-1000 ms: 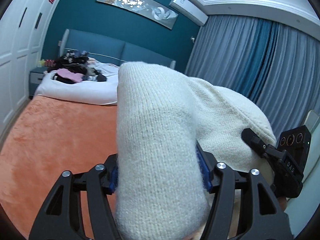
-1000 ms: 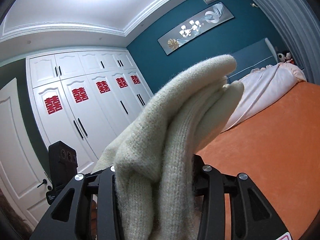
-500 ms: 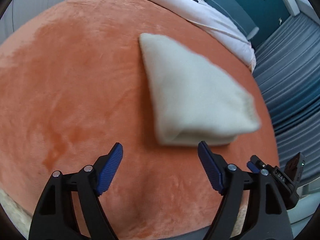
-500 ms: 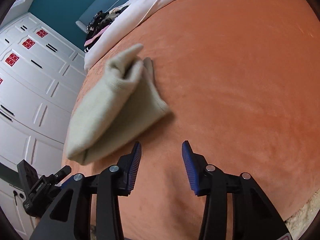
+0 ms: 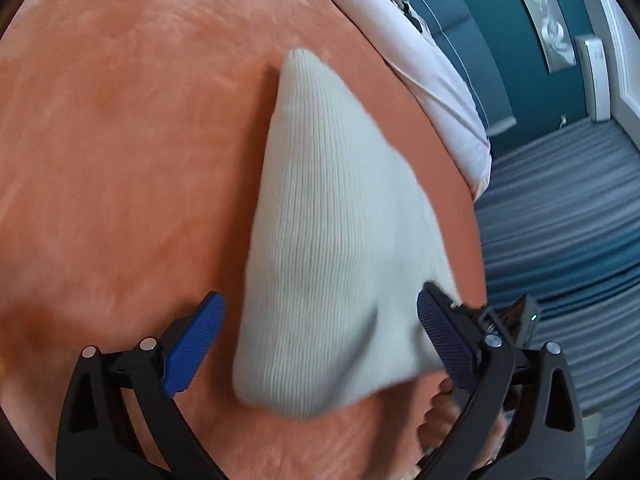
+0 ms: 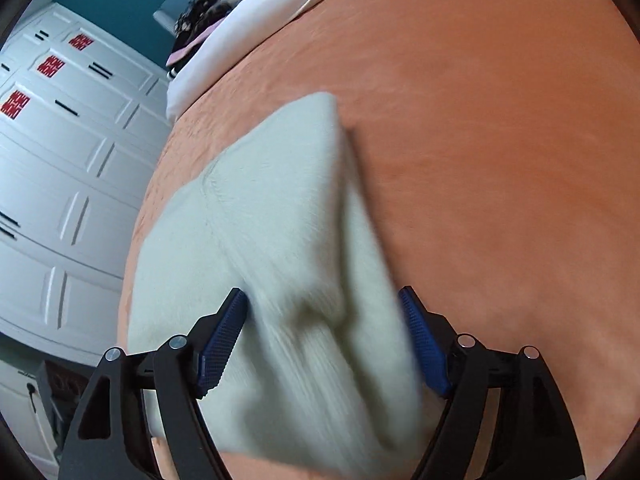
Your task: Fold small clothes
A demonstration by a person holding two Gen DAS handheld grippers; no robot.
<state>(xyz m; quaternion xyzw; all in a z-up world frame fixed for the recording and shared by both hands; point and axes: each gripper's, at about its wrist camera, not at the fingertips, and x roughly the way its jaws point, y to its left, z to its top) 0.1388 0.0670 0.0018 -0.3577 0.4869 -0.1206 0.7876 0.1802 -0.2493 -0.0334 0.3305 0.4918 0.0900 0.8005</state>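
Between both open grippers now — closer than before — lies the folded sweater [image 5: 332,248].

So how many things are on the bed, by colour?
Cream: 1, the folded knit garment.
Orange: 1, the blanket.
White: 1, the duvet.
Dark: 1, the clothes pile.
Total: 4.
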